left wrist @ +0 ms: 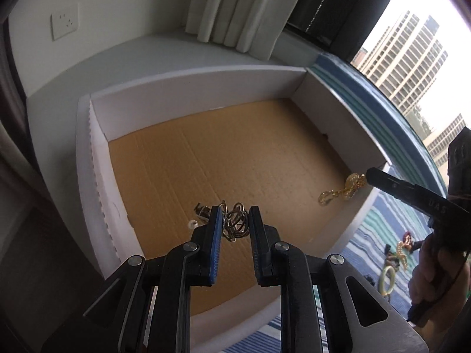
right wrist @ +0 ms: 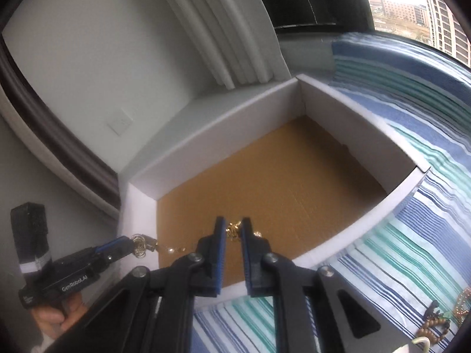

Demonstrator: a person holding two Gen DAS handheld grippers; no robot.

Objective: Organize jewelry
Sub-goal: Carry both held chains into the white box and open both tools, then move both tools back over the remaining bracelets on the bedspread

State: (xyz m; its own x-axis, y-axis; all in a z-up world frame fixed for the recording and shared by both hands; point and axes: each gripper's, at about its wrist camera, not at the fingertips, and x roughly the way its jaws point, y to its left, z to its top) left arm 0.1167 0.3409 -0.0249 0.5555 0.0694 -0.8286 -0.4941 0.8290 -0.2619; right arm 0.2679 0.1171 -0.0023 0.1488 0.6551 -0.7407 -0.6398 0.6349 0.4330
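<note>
An open white box with a brown cardboard floor fills both views. In the left wrist view, my left gripper hangs above the near part of that floor, shut on a tangled bronze chain with a small pearl and a dark clasp. At the box's right wall my right gripper is shut on a gold chain whose pendant dangles below. The right wrist view shows my right gripper pinching the gold chain over the box. There my left gripper holds the bronze chain at the box's left wall.
The box sits on a blue, green and white striped cloth. More jewelry and a green bangle lie on the cloth to the right, with brown beads. White curtains and a window stand behind.
</note>
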